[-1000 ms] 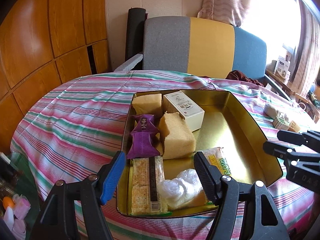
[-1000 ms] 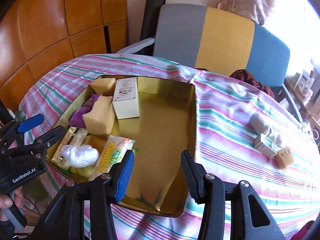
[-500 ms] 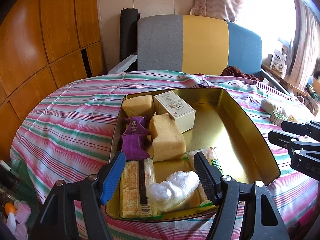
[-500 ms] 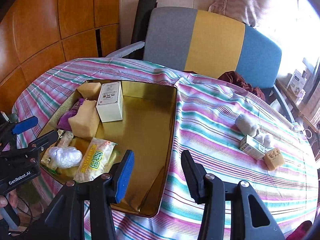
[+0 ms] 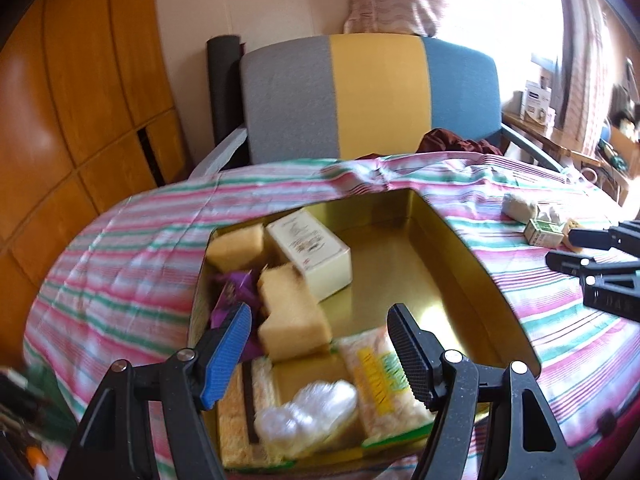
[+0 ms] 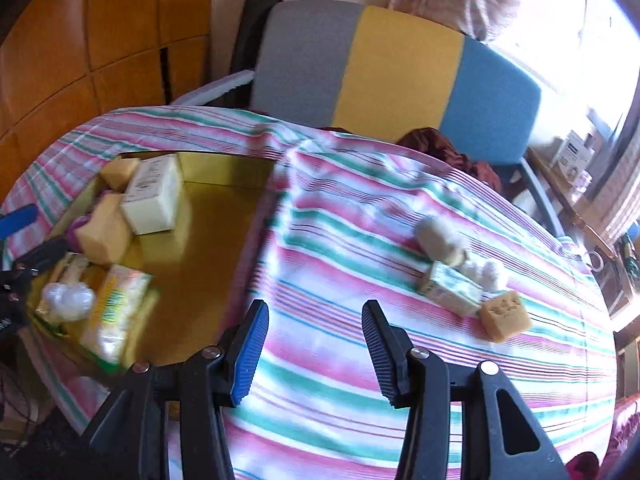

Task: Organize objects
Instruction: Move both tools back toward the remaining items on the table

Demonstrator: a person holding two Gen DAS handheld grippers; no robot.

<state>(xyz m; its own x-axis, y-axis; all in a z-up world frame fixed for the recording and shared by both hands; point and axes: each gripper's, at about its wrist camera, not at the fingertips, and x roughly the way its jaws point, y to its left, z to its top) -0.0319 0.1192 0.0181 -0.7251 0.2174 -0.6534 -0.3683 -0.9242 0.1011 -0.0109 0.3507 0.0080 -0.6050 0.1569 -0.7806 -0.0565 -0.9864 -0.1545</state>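
Observation:
A gold tin tray [image 5: 472, 276] [image 6: 208, 248] lies on the striped tablecloth. It holds a white box [image 5: 310, 254] [image 6: 154, 196], yellow sponges [image 5: 290, 312], a purple packet [image 5: 228, 292], a cracker pack [image 5: 244, 416], a clear plastic wad [image 5: 308, 412] and a green-yellow snack bag [image 5: 380, 380] [image 6: 116, 312]. My left gripper [image 5: 320, 332] hangs open above the tray's near end, holding nothing. My right gripper [image 6: 316, 320] is open over bare cloth right of the tray. Further right on the cloth lie a small green box [image 6: 450, 288] [image 5: 544, 232], a tan sponge cube [image 6: 504, 314] and a grey fuzzy lump [image 6: 438, 236] [image 5: 520, 208].
A grey, yellow and blue chair [image 5: 372, 96] stands behind the round table. Wood panelling [image 5: 80, 100] fills the left wall. A dark red cloth [image 6: 448, 152] lies at the table's far edge. A shelf with boxes [image 6: 576, 160] stands by the bright window at right.
Both grippers have swung to the right. The tray has slid leftward in the right wrist view, and the loose items on the cloth have come closer. Neither jaw gap has changed.

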